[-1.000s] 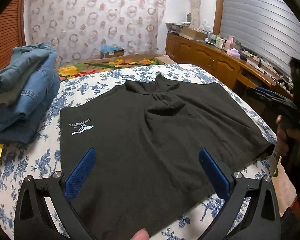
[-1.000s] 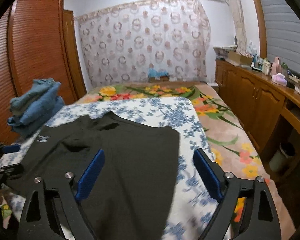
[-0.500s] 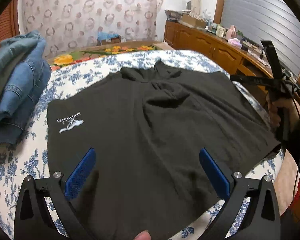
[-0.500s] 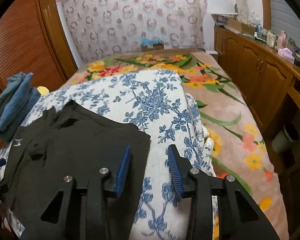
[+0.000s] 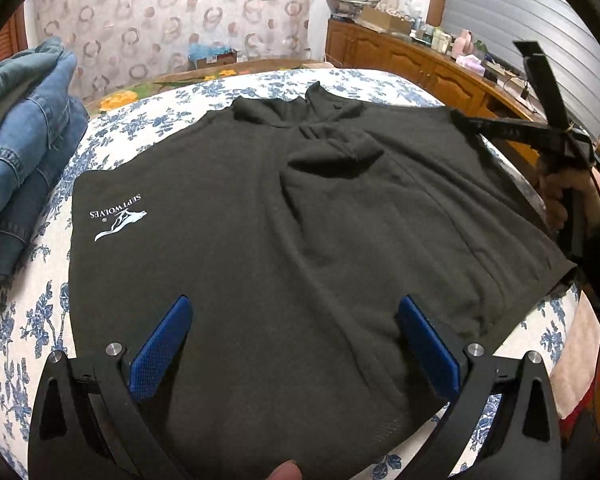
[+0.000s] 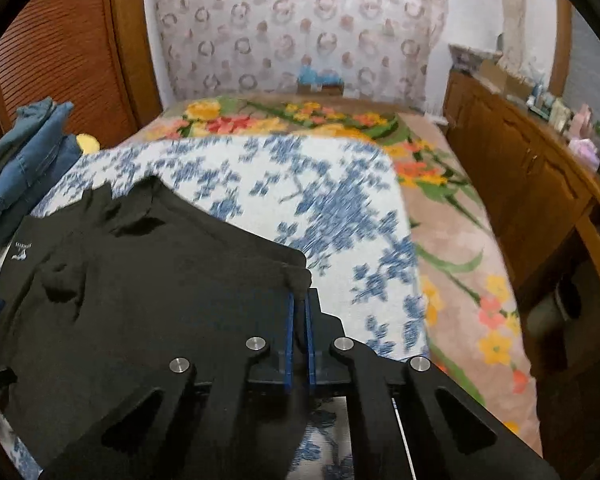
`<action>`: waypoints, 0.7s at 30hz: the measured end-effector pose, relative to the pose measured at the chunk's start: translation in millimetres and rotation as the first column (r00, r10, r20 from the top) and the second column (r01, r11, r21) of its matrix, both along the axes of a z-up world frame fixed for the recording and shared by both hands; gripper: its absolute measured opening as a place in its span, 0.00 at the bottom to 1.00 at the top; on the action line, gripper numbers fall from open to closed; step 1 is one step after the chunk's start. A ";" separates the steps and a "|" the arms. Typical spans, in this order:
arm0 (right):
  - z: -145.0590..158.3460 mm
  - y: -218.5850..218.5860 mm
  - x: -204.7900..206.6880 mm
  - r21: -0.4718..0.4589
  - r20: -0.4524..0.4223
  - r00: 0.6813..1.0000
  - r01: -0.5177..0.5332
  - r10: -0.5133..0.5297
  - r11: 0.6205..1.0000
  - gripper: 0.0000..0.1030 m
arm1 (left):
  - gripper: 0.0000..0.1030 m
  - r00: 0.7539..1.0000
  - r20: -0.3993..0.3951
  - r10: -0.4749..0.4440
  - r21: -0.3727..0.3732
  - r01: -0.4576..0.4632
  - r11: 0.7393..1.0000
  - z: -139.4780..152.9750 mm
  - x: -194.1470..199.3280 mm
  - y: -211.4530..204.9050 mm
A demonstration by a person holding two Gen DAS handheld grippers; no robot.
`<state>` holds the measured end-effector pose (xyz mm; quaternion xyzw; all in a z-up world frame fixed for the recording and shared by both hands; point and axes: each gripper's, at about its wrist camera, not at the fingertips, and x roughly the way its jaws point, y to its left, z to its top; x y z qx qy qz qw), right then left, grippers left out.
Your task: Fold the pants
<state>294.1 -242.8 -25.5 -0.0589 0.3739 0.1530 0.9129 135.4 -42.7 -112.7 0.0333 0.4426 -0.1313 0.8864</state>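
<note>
Blue-flowered bedding (image 5: 32, 312) covers the near part of the bed and carries the black pants (image 5: 300, 220), spread flat with their white logo (image 5: 118, 222) toward the left edge

At the right gripper (image 6: 298, 308) the change is plain: a second ago its blue pads stood wide over the cloth, and its jaws have just been closing until they are pressed together on the far right corner of the pants (image 6: 296, 272), a small bunch of dark cloth pinched between them. That corner looks slightly raised off the bedding, so I judge the first fold to be starting from this side, with the corner ready to be carried across

The left gripper (image 5: 296, 344) has come lower and closer to the cloth than it was a second ago, yet its jaws stand spread wide, hovering over the near middle of the pants with nothing between the pads (image 5: 160, 352). From there the garment runs away toward the far end of the bed, wrinkled around its middle, with its right edge near the bed's right side. In the left view the right gripper (image 5: 460, 120) reaches in at that far right corner, a hand (image 5: 560, 196) on its handle

Beyond the pants, a pile of denim (image 5: 20, 140) sits at the left and a wooden cabinet (image 5: 420, 64) lines the right wall
</note>
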 end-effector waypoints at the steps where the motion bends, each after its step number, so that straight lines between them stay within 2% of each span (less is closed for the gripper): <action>1: 2.6 -4.5 -4.0 -0.010 0.013 1.000 0.023 -0.023 1.000 0.03 | 1.00 1.000 0.001 -0.001 0.006 0.001 1.000 -0.6 0.0 -0.4; 4: 6.5 -12.9 -15.9 -0.061 0.022 0.996 0.083 -0.082 0.995 0.03 | 1.00 1.000 0.005 0.001 0.035 -0.002 0.999 -2.4 -0.4 -3.4; 9: 16.1 -21.9 -32.6 -0.038 -0.001 0.995 0.100 -0.100 0.994 0.05 | 1.00 1.000 0.008 0.002 0.058 -0.003 0.998 -2.3 -2.1 -4.5; 12: 22.9 -30.1 -50.4 -0.036 -0.010 0.994 0.109 -0.109 0.993 0.21 | 1.00 1.000 0.010 0.003 0.059 -0.004 0.998 -1.7 -2.6 -4.0; 15: 31.6 -36.1 -70.6 -0.019 0.004 0.996 0.089 -0.089 0.996 0.31 | 1.00 1.000 0.012 0.010 0.062 -0.010 0.998 -1.7 -2.5 -5.6; 19: 43.8 -45.2 -127.3 0.030 0.038 0.999 0.032 -0.033 0.999 0.40 | 1.00 1.000 0.016 0.020 0.062 -0.021 0.998 -1.7 -2.9 -5.9; 21: 39.3 -39.7 -146.5 0.055 0.034 0.999 0.001 -0.003 0.999 0.44 | 1.00 1.000 0.019 0.023 0.063 -0.024 0.998 -2.4 -3.7 -6.2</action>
